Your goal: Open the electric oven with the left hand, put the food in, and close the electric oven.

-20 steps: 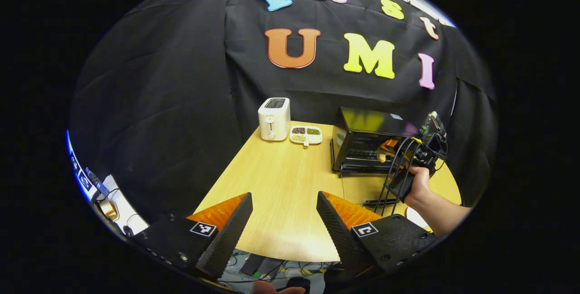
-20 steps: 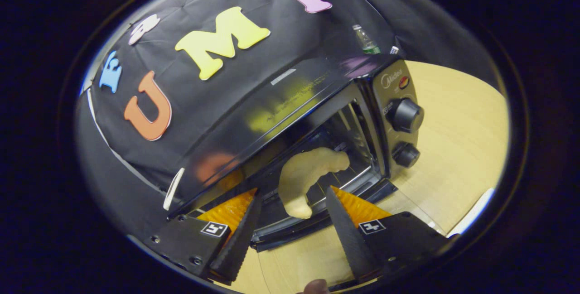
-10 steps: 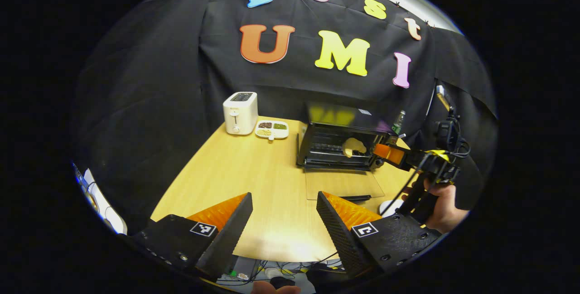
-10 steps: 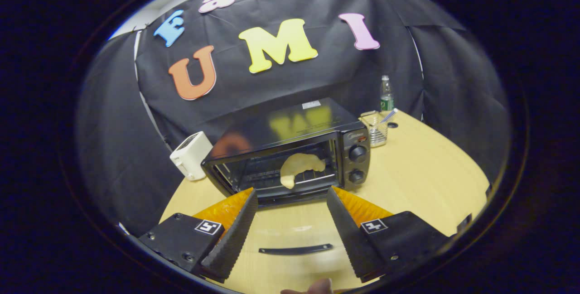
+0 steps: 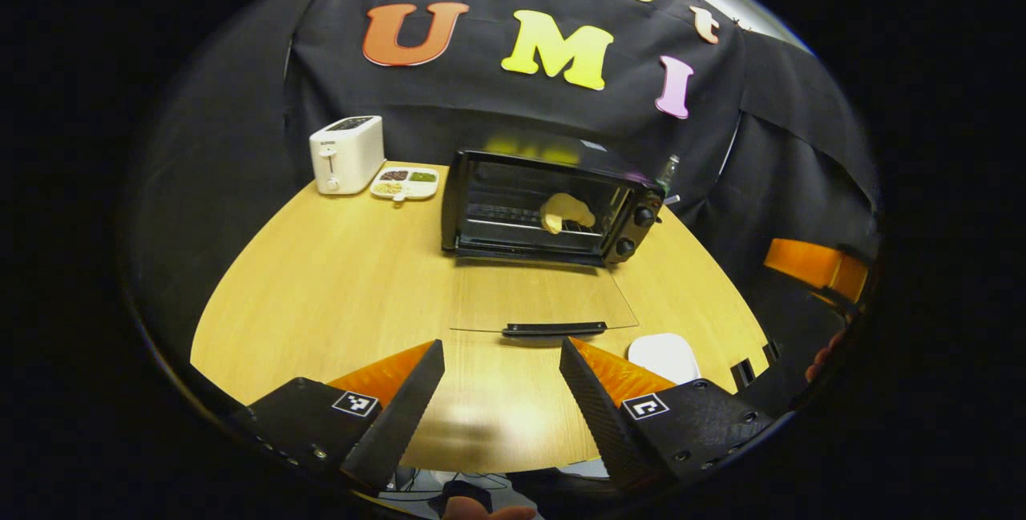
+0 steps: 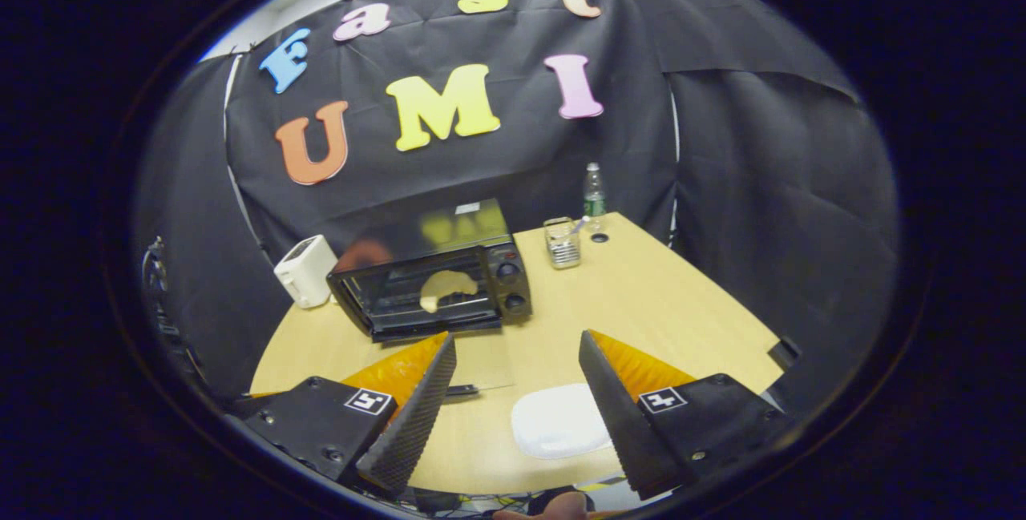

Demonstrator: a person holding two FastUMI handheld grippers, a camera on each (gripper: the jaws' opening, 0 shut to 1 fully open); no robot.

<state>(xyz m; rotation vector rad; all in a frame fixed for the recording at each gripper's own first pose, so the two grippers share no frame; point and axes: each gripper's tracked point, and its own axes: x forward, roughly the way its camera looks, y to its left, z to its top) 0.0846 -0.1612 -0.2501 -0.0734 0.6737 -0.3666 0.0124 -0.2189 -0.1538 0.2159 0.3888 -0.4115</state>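
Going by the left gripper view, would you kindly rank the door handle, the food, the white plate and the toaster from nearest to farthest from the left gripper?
1. Door handle, just ahead of the left gripper; white plate, ahead to the right: too close to call.
2. Food, inside the open oven.
3. Toaster, far left, by the wall.

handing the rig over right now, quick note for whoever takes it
Left gripper: open, empty, hovering over the table's near edge, facing the oven door handle.
Right gripper: open, empty, above the white plate.
Food: on the rack inside the electric oven.
Oven door: folded flat on the table.
Done: oven opened, food in.
Left: lift the door shut with the left gripper.
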